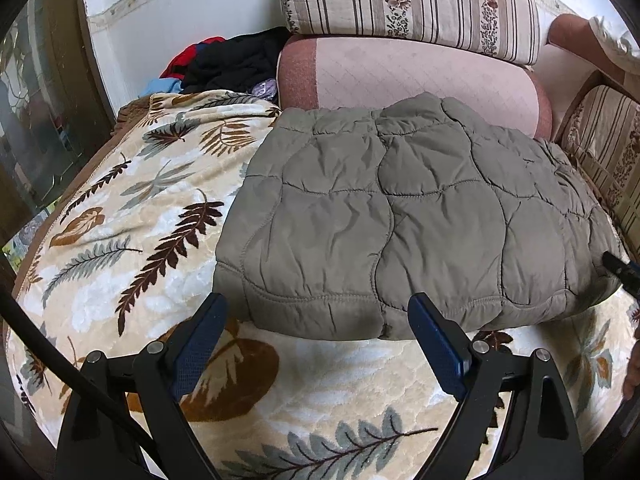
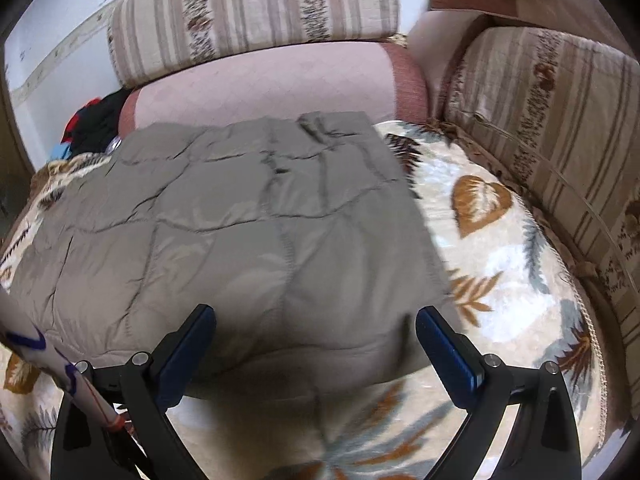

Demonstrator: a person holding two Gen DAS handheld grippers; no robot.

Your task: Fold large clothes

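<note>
While the folded jacket (image 1: 400, 216) lies flat on the leaf-patterned blanket (image 1: 120, 240), both grippers are positioned at its near edge and angled downward toward it. The jacket is grey-green and quilted, folded into a roughly rectangular bundle. Its far edge sits against the pink cushion (image 1: 400, 76), above which rests a striped cushion (image 1: 400, 4) with a floral band.

The left gripper (image 1: 320, 316) has its fingers (image 1: 200, 340) spread wide. The fingertips frame the near left portion of the jacket's hem, with nothing clamped between them; whether the tips touch the fabric cannot be determined. In the left wrist view, the tip of the right gripper shows at the far right edge, beside the jacket's right corner.

The right gripper (image 2: 316, 320) likewise has its fingers (image 2: 448, 352) spread wide and grips nothing. In its view, which is partly blurred, the fingers straddle the near right part of the jacket (image 2: 240, 240), whose right edge lies on the blanket (image 2: 500, 260). A second striped cushion (image 2: 552, 120) borders the blanket on the right.

A pile of clothes (image 1: 236, 60), black, red and blue, lies at the far left corner, well apart from the jacket.
</note>
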